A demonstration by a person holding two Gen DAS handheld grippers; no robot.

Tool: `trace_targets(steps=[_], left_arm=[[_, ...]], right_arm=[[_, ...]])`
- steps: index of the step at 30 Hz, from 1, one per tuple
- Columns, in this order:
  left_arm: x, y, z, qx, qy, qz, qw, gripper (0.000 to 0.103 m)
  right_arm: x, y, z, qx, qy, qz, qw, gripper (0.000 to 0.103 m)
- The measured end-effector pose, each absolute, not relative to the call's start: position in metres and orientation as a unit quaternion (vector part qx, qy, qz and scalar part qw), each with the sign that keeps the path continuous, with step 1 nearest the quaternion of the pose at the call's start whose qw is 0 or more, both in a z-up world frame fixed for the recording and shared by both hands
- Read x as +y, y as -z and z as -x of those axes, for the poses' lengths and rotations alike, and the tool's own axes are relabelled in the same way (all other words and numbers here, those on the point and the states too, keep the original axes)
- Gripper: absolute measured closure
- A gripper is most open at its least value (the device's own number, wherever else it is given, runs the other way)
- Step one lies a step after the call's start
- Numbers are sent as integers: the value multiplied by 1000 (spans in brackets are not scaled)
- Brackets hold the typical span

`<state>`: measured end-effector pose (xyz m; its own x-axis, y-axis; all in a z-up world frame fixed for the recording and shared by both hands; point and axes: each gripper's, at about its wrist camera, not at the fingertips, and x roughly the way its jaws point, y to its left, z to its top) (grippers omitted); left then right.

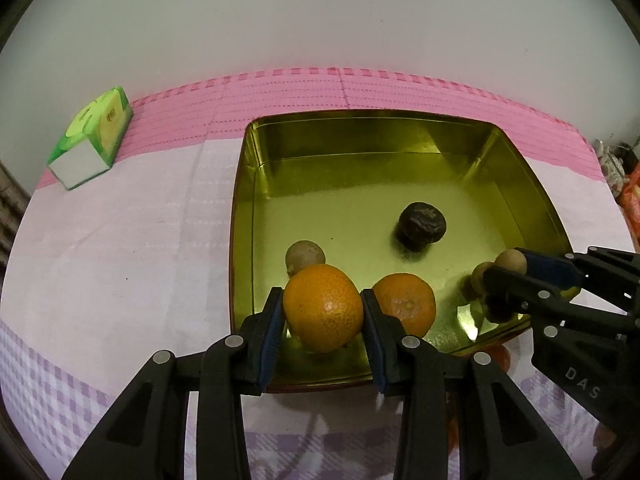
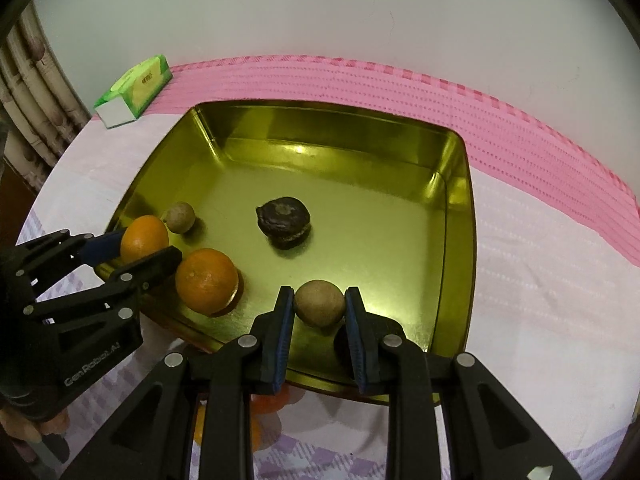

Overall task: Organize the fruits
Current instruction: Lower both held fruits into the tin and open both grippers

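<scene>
Left hand-held gripper (image 1: 323, 312): clamped on the mandarin (image 1: 323, 307), over the gold tray's (image 1: 360, 118) near edge.
Right hand-held gripper (image 2: 319, 306): pinching a small brown fruit (image 2: 319, 303).
Handling: looks light, soft-skinned, rounded, likely slippery; grip across the widest middle, gently.

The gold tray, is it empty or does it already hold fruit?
Not empty. The gold tray holds an orange, a small brown fruit and a dark wrinkled fruit on its floor.
</scene>
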<state>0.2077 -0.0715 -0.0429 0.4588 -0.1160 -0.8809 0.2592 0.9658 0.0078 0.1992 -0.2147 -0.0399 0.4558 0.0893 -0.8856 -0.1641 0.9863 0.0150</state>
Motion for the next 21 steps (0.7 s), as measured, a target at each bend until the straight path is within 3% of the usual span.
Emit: trace_targets(steps=[21], left_arm=[[-68,41,-204,504,106,-75,854,64]], right_arm=[[-221,42,-191,512,-77,25,855,78]])
